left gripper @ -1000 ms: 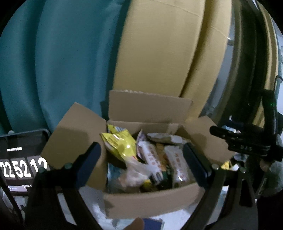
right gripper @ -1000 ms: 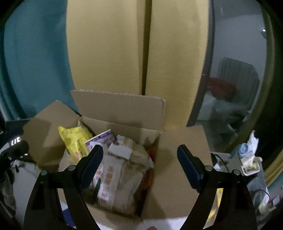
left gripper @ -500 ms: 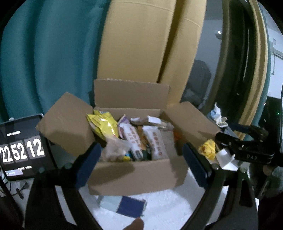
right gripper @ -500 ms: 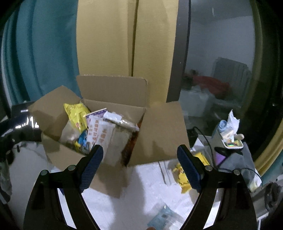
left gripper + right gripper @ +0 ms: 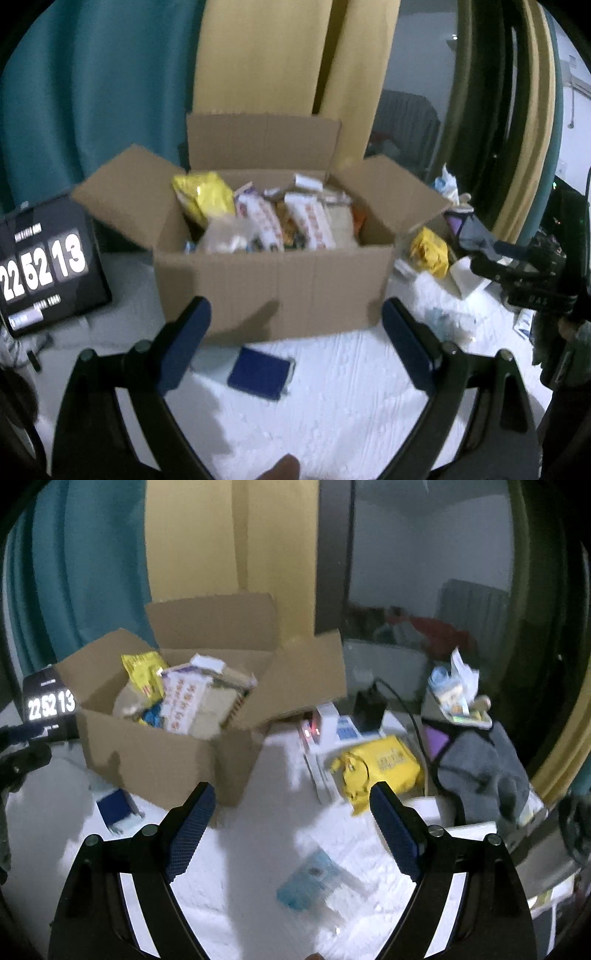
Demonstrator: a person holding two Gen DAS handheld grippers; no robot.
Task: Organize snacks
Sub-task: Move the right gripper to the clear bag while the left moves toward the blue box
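**Two empty grippers face an open box of snacks**

A cardboard box (image 5: 273, 284) sits on a white surface (image 5: 351, 398) with its flaps folded outward. It is packed with snacks: a yellow bag (image 5: 203, 195) at the left and white wrapped bars with red print (image 5: 310, 221) standing beside it. The left gripper (image 5: 295, 339) hangs in front of the box, jaws spread wide, holding nothing. The right gripper (image 5: 291, 823) is likewise wide apart and empty, with the box to its left. A dark blue packet (image 5: 260, 373) lies just in front of the box. A light blue packet (image 5: 314, 886), blurred, possibly another snack, lies near the right gripper. A yellow packet (image 5: 384, 764) rests right of the box. A clock display (image 5: 40, 266) stands to the box's left.
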